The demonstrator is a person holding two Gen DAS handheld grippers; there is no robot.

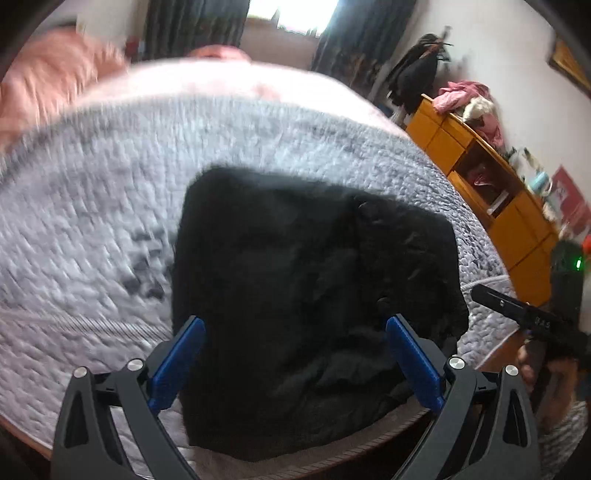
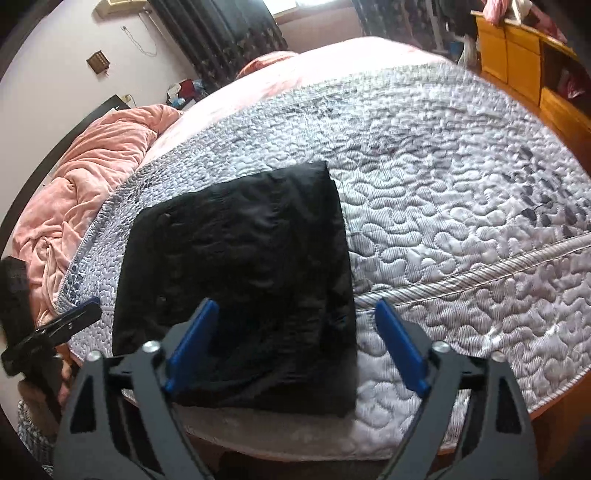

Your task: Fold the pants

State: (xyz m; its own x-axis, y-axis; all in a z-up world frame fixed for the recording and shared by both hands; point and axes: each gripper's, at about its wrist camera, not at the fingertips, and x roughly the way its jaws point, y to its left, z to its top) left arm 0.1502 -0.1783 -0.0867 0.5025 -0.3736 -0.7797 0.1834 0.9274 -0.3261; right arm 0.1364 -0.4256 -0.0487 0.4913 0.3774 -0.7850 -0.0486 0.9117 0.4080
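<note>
The black pants (image 1: 310,295) lie folded into a compact rectangle on the grey quilted bedspread (image 1: 92,206), near the bed's front edge. They also show in the right wrist view (image 2: 243,280). My left gripper (image 1: 295,325) is open and empty, hovering over the near part of the pants. My right gripper (image 2: 295,310) is open and empty, above the pants' near right corner. The right gripper shows at the right edge of the left wrist view (image 1: 524,314). The left gripper shows at the left edge of the right wrist view (image 2: 55,328).
A pink blanket (image 2: 85,177) is bunched at the head of the bed. An orange wooden cabinet (image 1: 491,199) with clothes on top stands to the right of the bed. Dark curtains (image 2: 221,33) hang at the far wall. The quilt (image 2: 461,206) spreads wide to the right.
</note>
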